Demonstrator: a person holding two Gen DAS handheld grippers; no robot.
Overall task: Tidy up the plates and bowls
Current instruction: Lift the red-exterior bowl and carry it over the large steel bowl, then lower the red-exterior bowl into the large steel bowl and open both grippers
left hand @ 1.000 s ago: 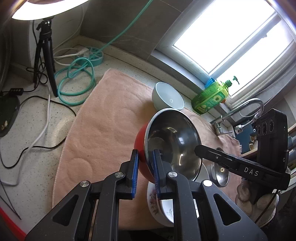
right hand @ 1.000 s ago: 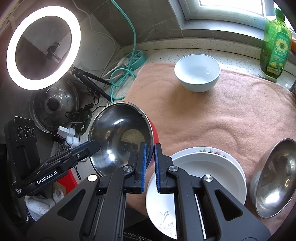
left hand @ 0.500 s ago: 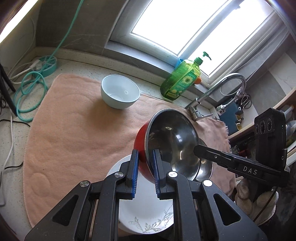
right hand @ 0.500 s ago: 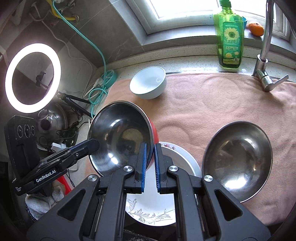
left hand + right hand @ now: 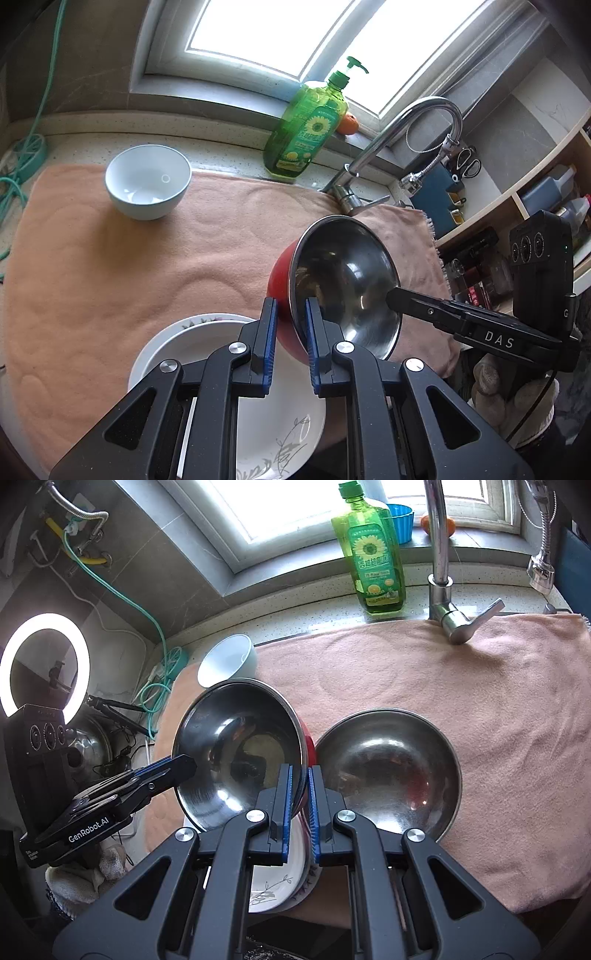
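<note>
Red bowl (image 5: pixel 284 280) gripped at opposite rims by both jaws, held tilted above plates (image 5: pixel 207 354), probably for nesting in steel bowl (image 5: pixel 388 771).

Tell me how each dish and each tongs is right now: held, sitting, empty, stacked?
Red-outside steel bowl: held tilted in the air, empty.
Left tongs: shut on its rim.
Right tongs: shut on the opposite rim.
Plain steel bowl: upright on the peach towel, empty.
Pale blue ceramic bowl: upright on the towel, empty.
White flower-patterned plates: stacked on the towel.
</note>
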